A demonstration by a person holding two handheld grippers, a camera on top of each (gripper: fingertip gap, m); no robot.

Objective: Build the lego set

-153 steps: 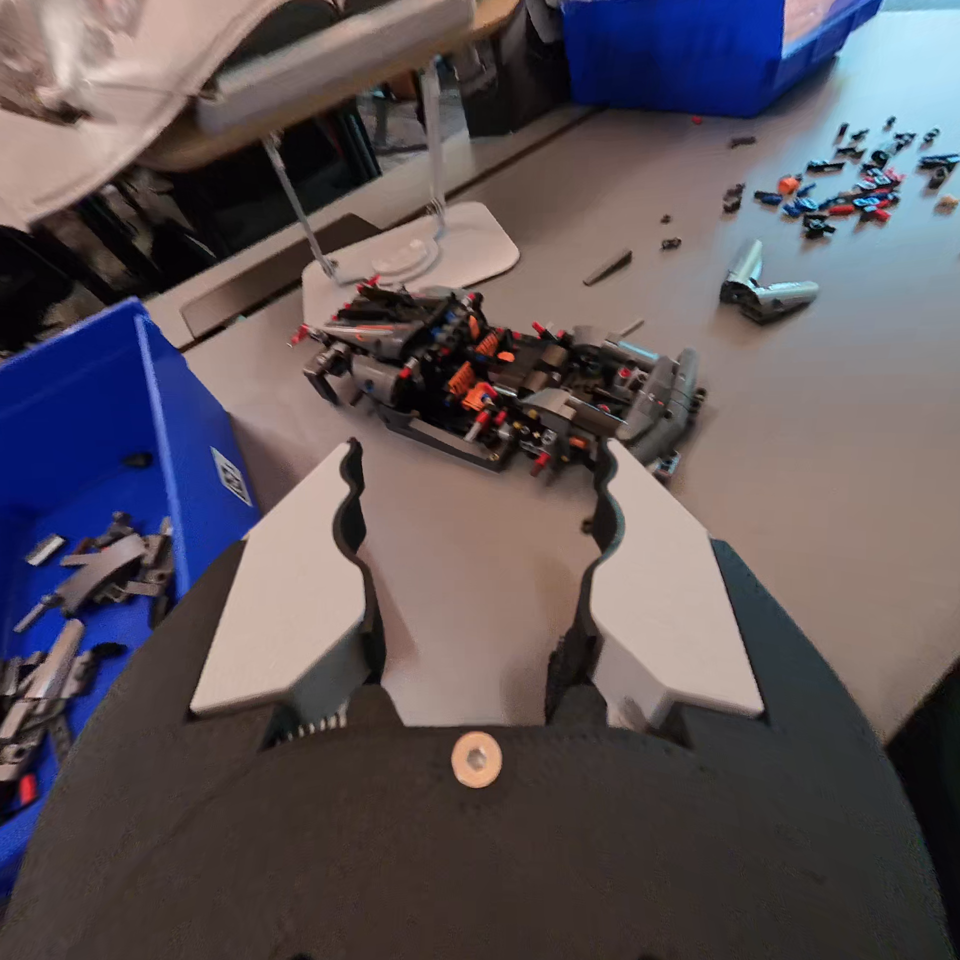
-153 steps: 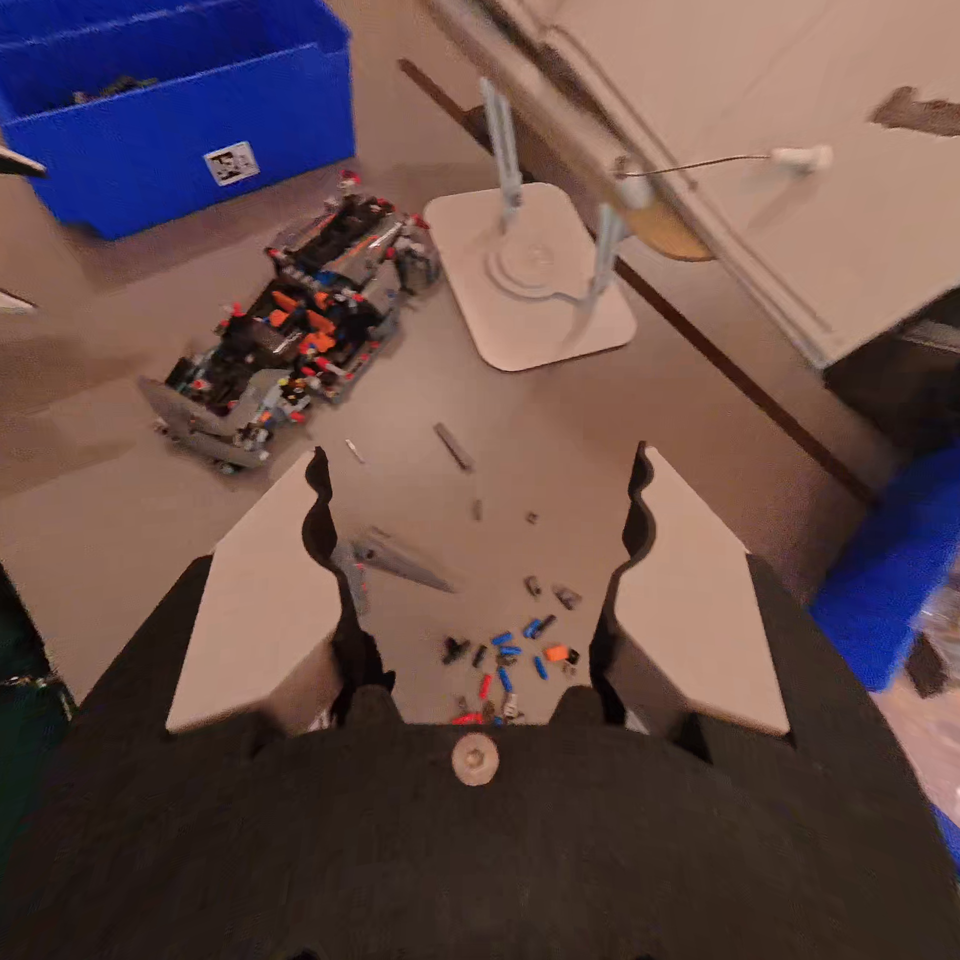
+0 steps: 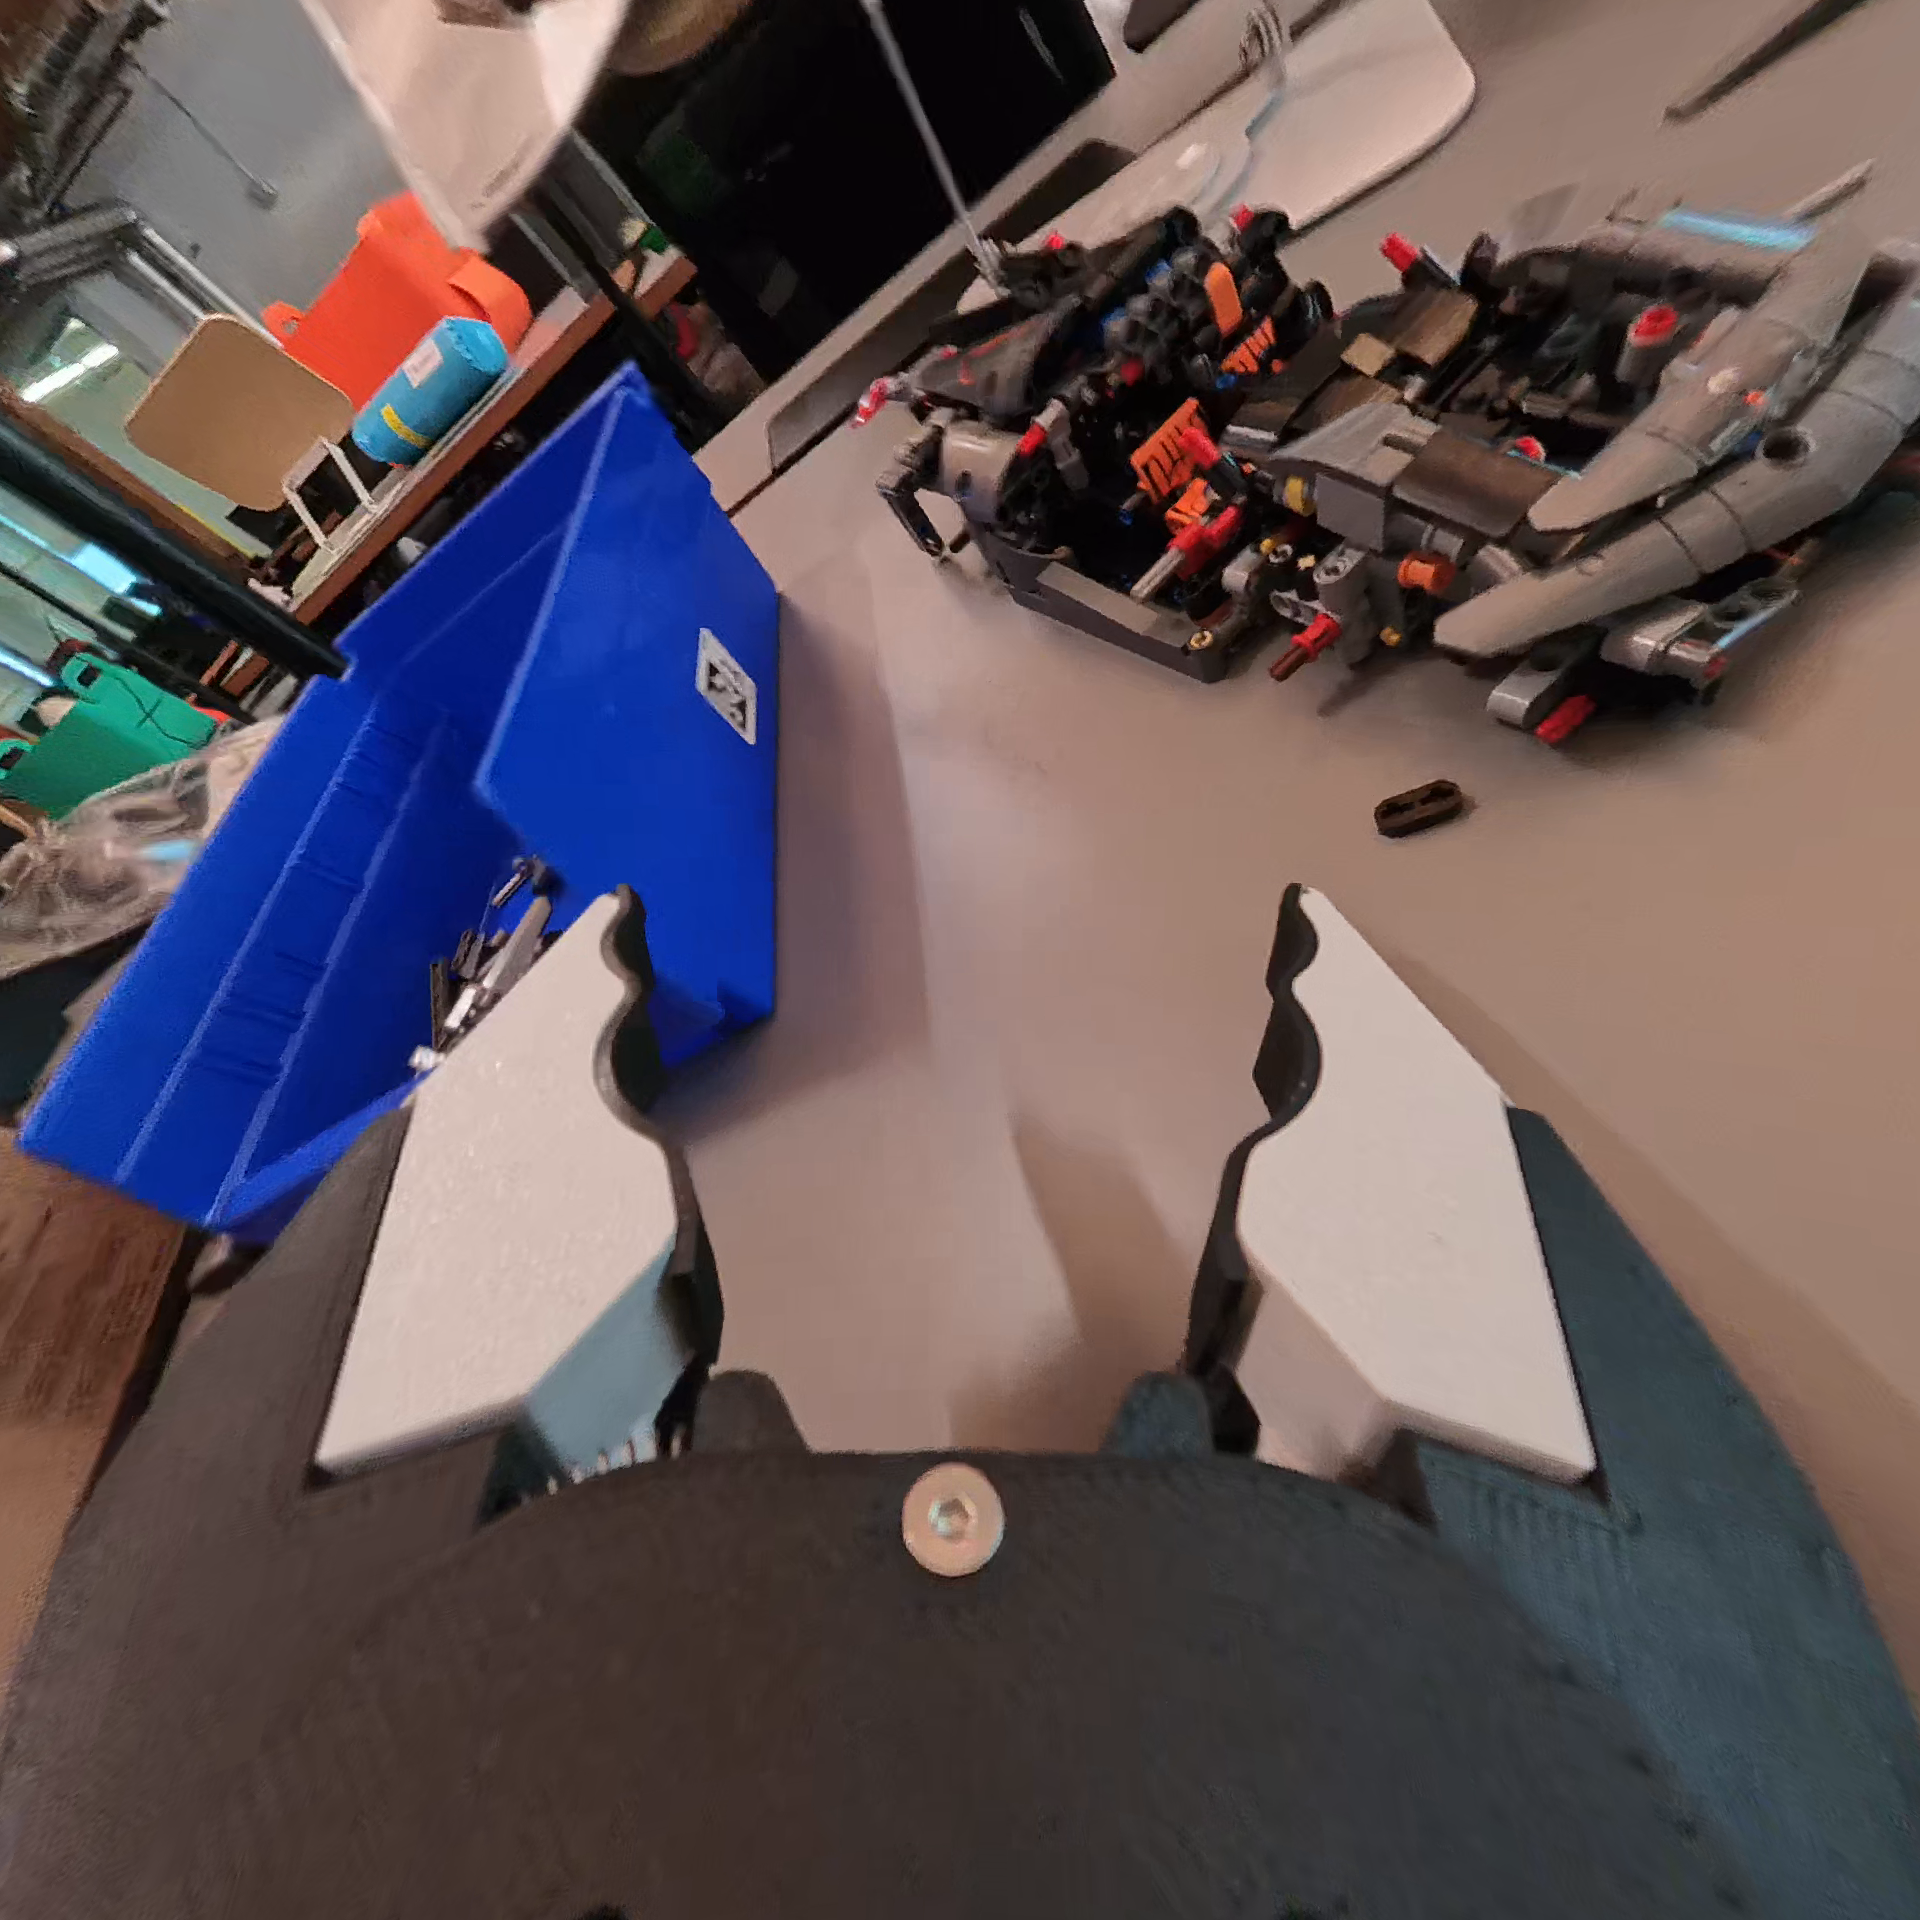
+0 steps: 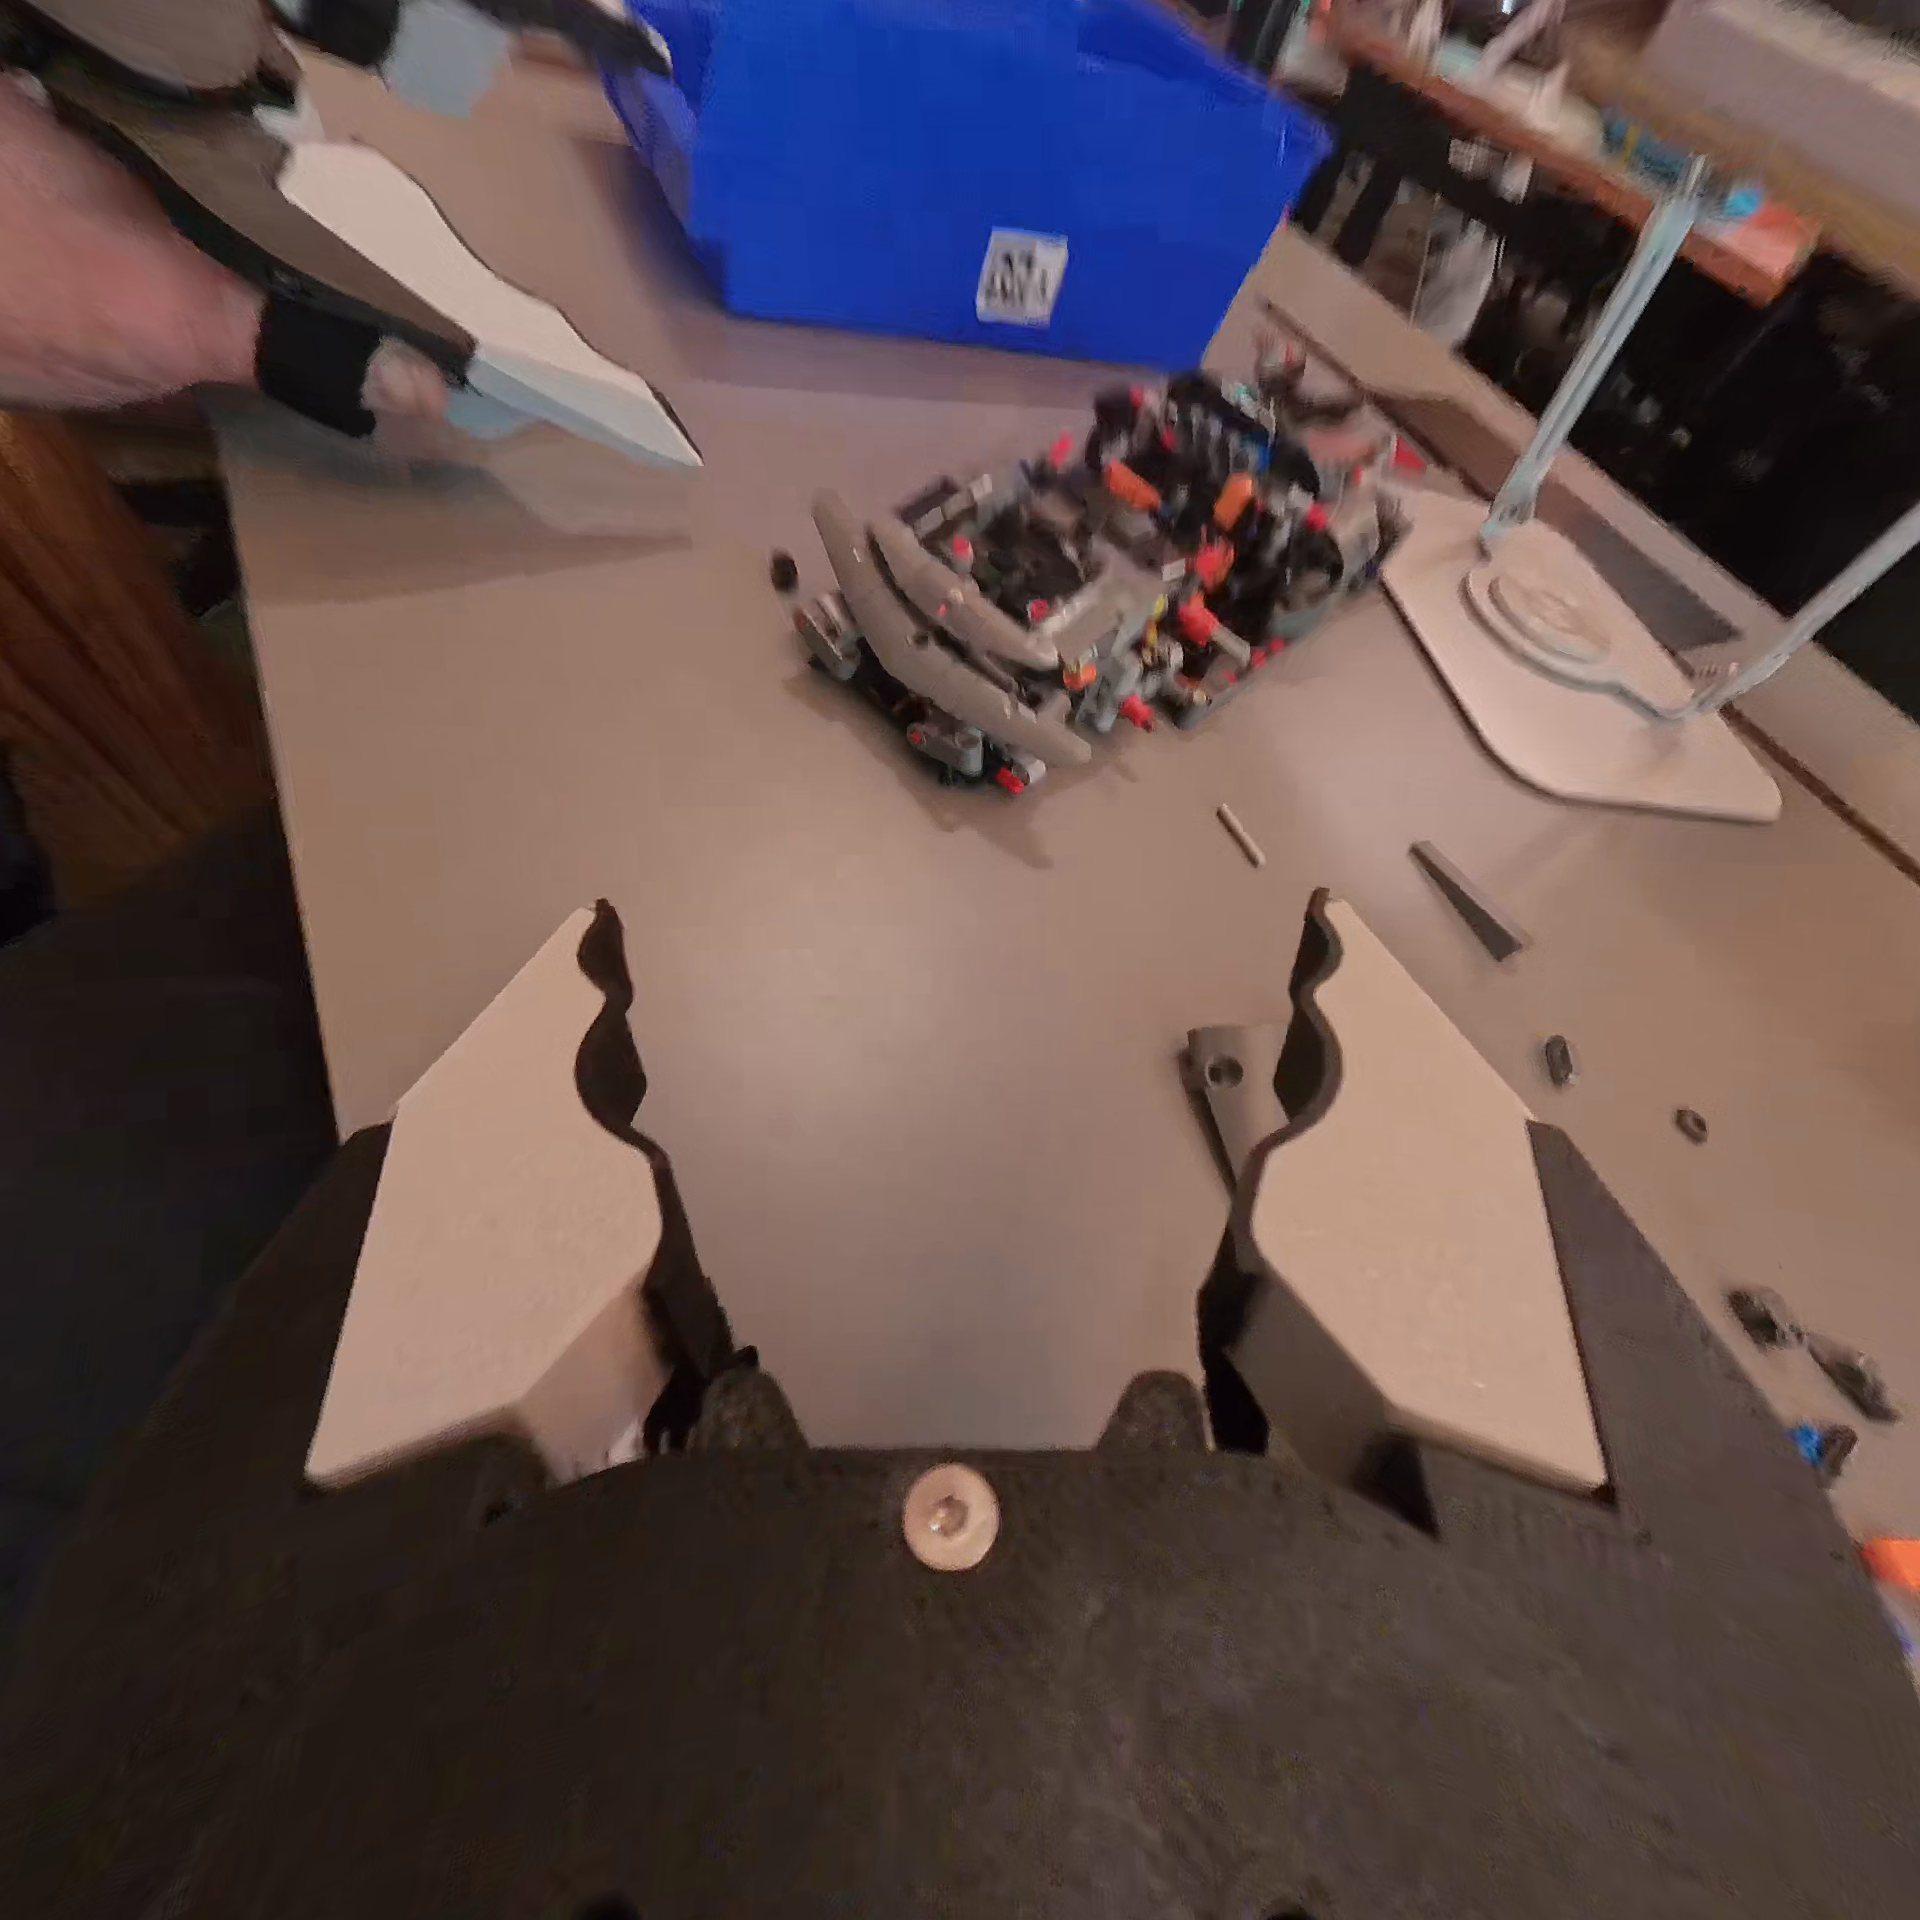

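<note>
The half-built lego model (image 3: 1382,457) sits on the grey worktop (image 3: 1039,831), just right of the blue bin (image 3: 623,727). Both the left gripper (image 3: 951,997) and right gripper (image 4: 961,1008) hover with jaws wide, holding nothing. A small black piece (image 3: 1418,807) lies just before the model; approach it low and squarely, closing across its narrow sides.

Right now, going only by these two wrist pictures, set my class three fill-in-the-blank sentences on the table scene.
1. Both hand-held grippers, left and right, are ____ and hold nothing.
2. The bin beside the half-built lego car is coloured ____.
3. A small black lego piece lies apart from the car on the ____.

Missing words: open; blue; table
</note>
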